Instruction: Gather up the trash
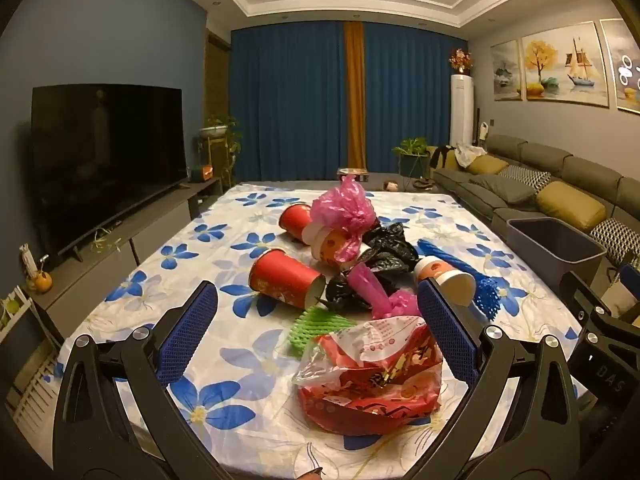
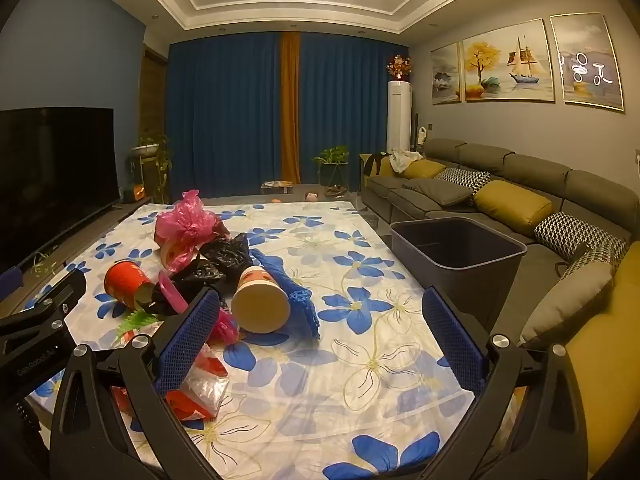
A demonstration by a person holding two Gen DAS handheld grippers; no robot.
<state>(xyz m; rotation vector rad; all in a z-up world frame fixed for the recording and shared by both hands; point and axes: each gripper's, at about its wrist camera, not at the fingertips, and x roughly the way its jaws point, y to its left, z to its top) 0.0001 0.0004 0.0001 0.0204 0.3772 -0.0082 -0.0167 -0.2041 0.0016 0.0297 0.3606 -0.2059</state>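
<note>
Lower centre: crinkled red snack bag (image 1: 370,380), judged light, soft, slippery; best pinched at upper fold. Left gripper (image 1: 320,336) and right gripper (image 2: 320,340) spread wide, empty.

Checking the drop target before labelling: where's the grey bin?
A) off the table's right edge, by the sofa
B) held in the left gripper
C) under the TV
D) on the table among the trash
A: the grey bin stands beyond the table's right edge, in front of the sofa, and looks empty.
</note>
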